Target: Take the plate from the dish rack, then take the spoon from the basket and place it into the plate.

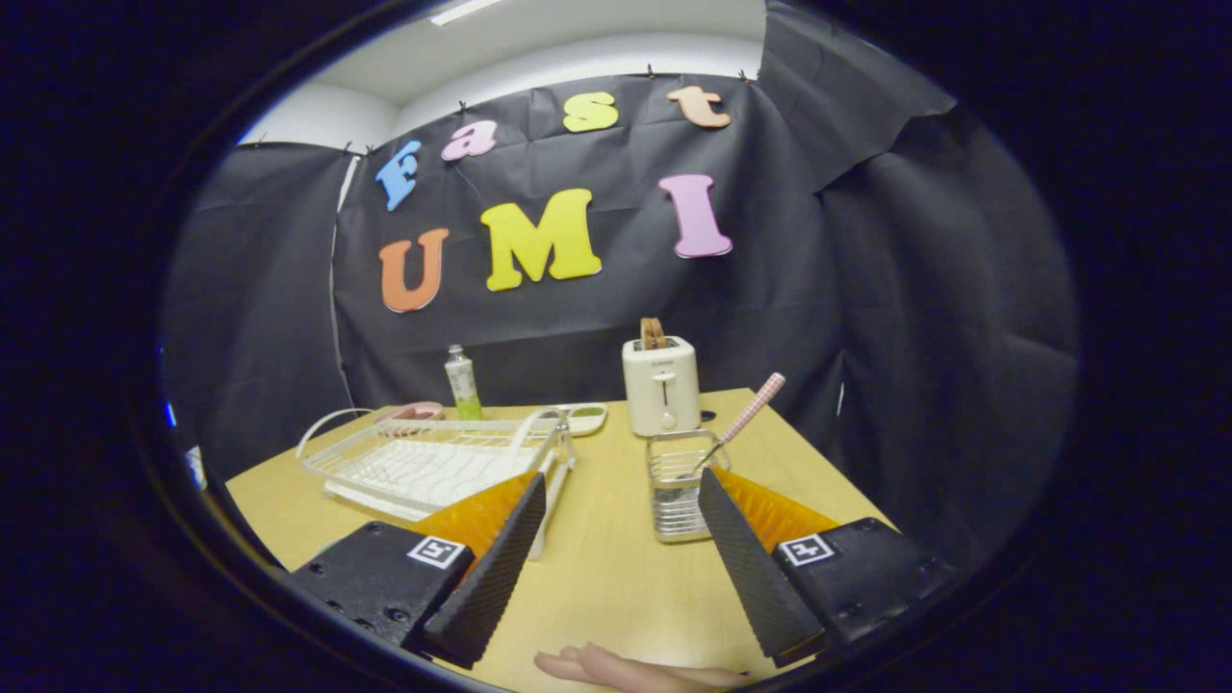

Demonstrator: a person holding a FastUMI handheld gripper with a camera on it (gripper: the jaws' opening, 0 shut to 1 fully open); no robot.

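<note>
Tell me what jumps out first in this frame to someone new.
The hand-held gripper hangs open over the wooden table, nothing between its fingers. Just ahead of the right finger stands a wire basket with a checked-handled spoon leaning out; a white toaster sits beyond it. A white dish rack lies ahead of the left finger.

The gripper (616, 539) has two black fingers (491, 568) with ribbed pads, each backed by translucent orange ridged plastic. Behind them sit black housings with dark screws, each carrying a small white square marker with a black pattern. Beneath the fingers, a bare hand (626, 667) shows no sleeve.
</note>
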